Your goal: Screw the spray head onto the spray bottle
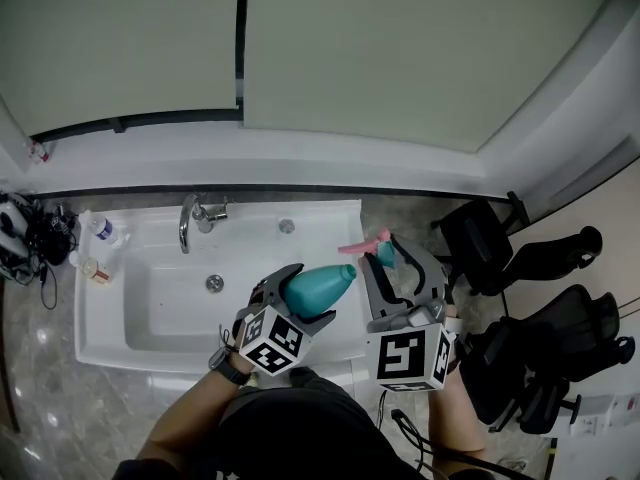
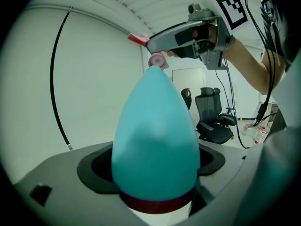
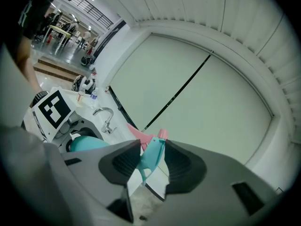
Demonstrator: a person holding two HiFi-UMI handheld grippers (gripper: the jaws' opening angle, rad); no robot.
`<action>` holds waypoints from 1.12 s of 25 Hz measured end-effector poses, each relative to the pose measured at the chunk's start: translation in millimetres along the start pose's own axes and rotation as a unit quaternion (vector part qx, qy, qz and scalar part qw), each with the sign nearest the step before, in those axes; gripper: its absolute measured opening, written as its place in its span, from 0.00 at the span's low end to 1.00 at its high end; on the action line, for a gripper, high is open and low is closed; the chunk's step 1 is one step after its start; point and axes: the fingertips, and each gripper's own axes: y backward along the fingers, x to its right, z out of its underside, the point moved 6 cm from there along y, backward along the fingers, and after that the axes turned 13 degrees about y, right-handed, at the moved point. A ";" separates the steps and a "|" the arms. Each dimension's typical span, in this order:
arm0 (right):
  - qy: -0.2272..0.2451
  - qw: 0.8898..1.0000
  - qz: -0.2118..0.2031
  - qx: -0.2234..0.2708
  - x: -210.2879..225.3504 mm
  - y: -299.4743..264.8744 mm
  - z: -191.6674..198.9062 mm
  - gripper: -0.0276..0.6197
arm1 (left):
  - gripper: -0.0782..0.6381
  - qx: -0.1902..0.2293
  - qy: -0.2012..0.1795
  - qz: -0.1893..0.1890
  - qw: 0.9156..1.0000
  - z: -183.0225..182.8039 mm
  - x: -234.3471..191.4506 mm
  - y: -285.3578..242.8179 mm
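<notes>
Between the jaws of the left gripper (image 1: 298, 298) sits a teal, cone-shaped plastic spray bottle (image 1: 320, 286). Both dark pads clamp its wide lower part, just above a dark red band and a white base. The bottle's narrow tip points away from this gripper, towards the right gripper (image 1: 398, 253).

The right gripper's jaws are pinched on the teal body of a teal-and-pink plastic spray head (image 3: 151, 157), which stands between the two pads. Its pink trigger and pink collar project beyond the fingertips. In the left gripper view the pink collar hangs just beyond the bottle's tip. Whether the two touch cannot be told. The spray head is not seated on the bottle.

Below both grippers lies a white rectangular ceramic sink (image 1: 110, 338). A curved chrome faucet (image 1: 190, 218) stands at its far rim, ahead of the left gripper. To the outer side of the right gripper stand black office chairs (image 1: 530, 268) on a mottled stone floor. Beyond the grippers, pale wall panels rise behind the sink, with a dark seam between them.
</notes>
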 end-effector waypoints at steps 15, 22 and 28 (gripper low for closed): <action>0.068 0.996 0.000 -0.057 -14.6 5.1 -26.3 0.29 | 0.74 0.070 0.009 -0.002 0.998 -8.7 5.5 -8.3; 0.144 0.986 -0.030 -0.082 -20.7 10.1 -35.7 0.29 | 0.74 0.080 -0.006 -0.013 0.997 -8.2 4.8 -10.3; 0.200 0.975 -0.031 -0.095 -31.3 12.8 -47.4 0.29 | 0.74 0.089 -0.001 -0.006 0.996 -10.5 4.6 -12.5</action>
